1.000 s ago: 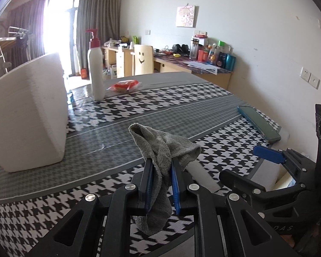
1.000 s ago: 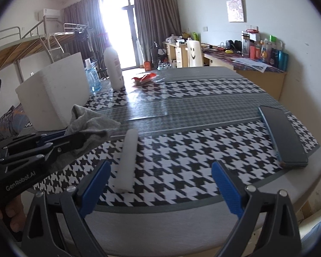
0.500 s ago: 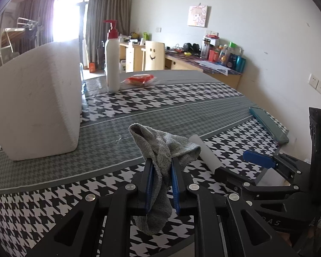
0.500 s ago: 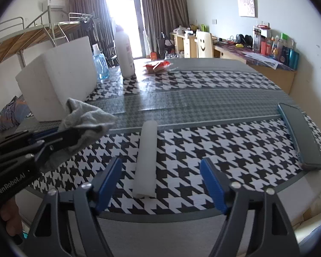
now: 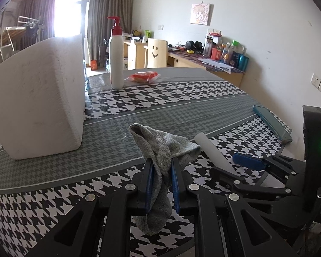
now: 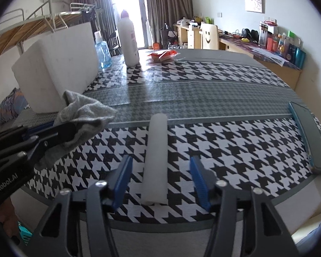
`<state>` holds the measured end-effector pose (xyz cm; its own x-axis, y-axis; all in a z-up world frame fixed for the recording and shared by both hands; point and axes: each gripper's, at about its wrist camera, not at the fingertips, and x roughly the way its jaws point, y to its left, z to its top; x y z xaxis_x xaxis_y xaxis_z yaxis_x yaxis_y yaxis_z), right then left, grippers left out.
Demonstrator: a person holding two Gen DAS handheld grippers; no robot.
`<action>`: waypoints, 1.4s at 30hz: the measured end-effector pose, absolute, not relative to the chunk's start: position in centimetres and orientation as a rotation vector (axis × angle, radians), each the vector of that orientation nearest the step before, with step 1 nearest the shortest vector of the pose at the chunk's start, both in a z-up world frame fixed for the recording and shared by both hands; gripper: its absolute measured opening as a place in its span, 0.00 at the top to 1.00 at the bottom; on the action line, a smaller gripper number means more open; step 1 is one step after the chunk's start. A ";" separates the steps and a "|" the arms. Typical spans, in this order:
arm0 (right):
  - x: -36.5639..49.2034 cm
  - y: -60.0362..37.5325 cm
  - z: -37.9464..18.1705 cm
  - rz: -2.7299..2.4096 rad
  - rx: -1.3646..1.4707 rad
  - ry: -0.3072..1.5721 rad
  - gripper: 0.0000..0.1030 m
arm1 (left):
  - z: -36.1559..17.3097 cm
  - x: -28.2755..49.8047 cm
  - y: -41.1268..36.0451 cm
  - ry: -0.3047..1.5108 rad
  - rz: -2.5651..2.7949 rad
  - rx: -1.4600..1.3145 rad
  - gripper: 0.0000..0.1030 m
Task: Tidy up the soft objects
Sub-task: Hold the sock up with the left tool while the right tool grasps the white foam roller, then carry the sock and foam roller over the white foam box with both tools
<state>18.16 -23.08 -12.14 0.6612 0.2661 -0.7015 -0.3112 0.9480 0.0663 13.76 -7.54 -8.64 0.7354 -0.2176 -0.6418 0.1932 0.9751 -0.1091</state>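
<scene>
On the tabletop [image 6: 203,98], covered in a smooth cloth of black-and-white houndstooth with finer grey bands, the things run from left to right as follows. Farthest left stands one large white foam box [image 6: 57,68], blocky and slightly pitted, its inside hidden from both cameras. Just behind its right corner is one clear blue-tinted bottle [image 6: 101,53] with a white cap, and next to that one tall white pump bottle [image 5: 116,64] with a red pump head. Right of the bottle lies one crinkled red and clear packet [image 6: 162,55]. Nearer the front edge, the left gripper [image 5: 162,176] has its two blue-padded fingers pinched tight on one grey terry cloth [image 5: 160,154], which is bunched above the pads and hangs limp below them, held up off the tabletop. Beside it, one white foam roll [image 6: 156,158], a matte cylinder, lies flat on the houndstooth pattern and points away from the front edge. The right gripper [image 6: 160,182] is spread wide with one blue pad on either side of the roll's near end, neither pad touching it. At the far right edge lies one flat, dark teal rectangular case [image 6: 310,137], smooth and thin; whether it holds anything cannot be told.
</scene>
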 end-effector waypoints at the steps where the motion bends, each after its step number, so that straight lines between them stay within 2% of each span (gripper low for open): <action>1: 18.1 -22.8 -12.1 0.321 -0.076 0.779 0.46 | -8.6 13.7 -7.5 0.708 -0.226 -0.035 0.83; 10: 17.7 -21.7 -12.2 0.320 -0.113 0.791 0.62 | -8.7 13.2 -7.2 0.706 -0.233 -0.035 0.83; 13: 17.6 -21.5 -12.2 0.310 -0.122 0.794 0.64 | -8.7 13.0 -7.2 0.707 -0.236 -0.037 0.83; 17: 17.6 -21.5 -12.2 0.278 -0.135 0.797 0.77 | -8.5 12.8 -7.1 0.699 -0.235 -0.041 0.83; 22: 17.9 -21.9 -11.8 0.287 -0.119 0.791 0.86 | -8.0 12.5 -6.4 0.684 -0.217 -0.050 0.83; 42: 16.8 -23.3 -7.6 0.275 -0.092 0.681 0.86 | -5.1 11.5 -6.6 0.597 -0.208 -0.012 0.83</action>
<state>16.79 -23.33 -7.55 0.7426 0.2209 -0.6322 -0.2805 0.9598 0.0059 11.45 -6.64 -5.10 0.8070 -0.1975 -0.5565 0.1907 0.9791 -0.0708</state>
